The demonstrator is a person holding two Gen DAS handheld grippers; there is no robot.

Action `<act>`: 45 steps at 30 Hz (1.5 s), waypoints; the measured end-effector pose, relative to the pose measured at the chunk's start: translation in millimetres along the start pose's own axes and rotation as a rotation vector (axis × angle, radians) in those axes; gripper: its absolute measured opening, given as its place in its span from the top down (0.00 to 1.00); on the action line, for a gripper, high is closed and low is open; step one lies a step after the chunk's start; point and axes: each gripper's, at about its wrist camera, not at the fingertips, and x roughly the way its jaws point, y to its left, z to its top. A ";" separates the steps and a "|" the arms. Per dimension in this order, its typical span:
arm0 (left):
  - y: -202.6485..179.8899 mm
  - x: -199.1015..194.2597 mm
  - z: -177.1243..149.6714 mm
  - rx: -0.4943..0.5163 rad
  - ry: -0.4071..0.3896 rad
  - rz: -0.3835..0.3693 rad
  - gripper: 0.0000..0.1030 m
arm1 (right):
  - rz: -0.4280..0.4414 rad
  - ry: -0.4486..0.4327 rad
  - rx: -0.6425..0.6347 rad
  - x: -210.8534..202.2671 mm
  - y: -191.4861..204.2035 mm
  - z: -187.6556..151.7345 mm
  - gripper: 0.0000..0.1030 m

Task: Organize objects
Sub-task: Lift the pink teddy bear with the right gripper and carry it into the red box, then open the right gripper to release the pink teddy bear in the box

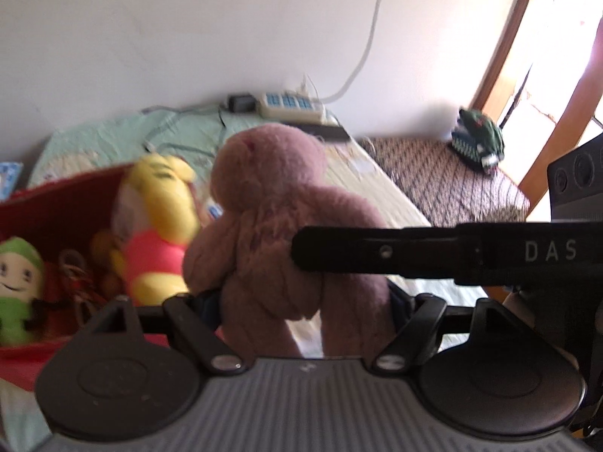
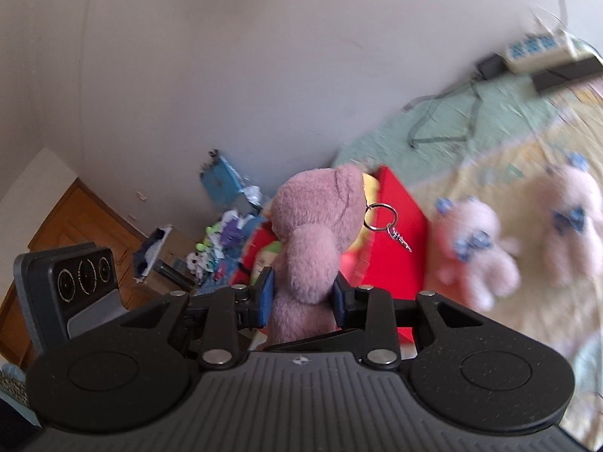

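Daylight glare blows out doorway [image 1: 546, 37]; motion blur softens bedding [image 2: 508, 143]; fisheye bends edges, corners vignetted.

Black tongs [image 2: 301, 297], blue pads [image 2: 267, 293], silver screws, ribbed grey housing, white "DAS" lettering.

Mauve plush bear [image 1: 286, 207] up over pale quilted bed sheet [image 1: 361, 173], clamped between the jaws of left gripper [image 1: 301, 301] low down and of right gripper [image 2: 303, 301] at mid-body.

Left of it in the left wrist view, open red fabric box [image 1: 56, 211] on the bed; inside, yellow plush bear in red shirt [image 1: 158, 226] nearest, green-capped plush doll [image 1: 19, 275] further left. Behind, against the wall, white power strip [image 1: 290, 105]. Far right, dark green plush toy [image 1: 478, 139] on patterned brown mat [image 1: 444, 177]. Right wrist view: right of the box, two pale pink plush bears [image 2: 475, 252] side by side on the sheet.
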 end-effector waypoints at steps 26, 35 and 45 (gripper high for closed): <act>190.2 39.5 8.1 -0.122 0.089 0.033 0.24 | -0.173 0.066 -0.080 185.2 48.5 1.8 0.68; 201.8 75.2 2.4 -0.133 0.179 0.003 0.24 | -0.307 0.120 -0.082 208.4 36.2 -1.1 0.71; 190.6 86.8 5.4 -0.058 0.219 0.069 0.14 | -0.418 0.146 -0.119 222.4 28.1 -0.1 0.78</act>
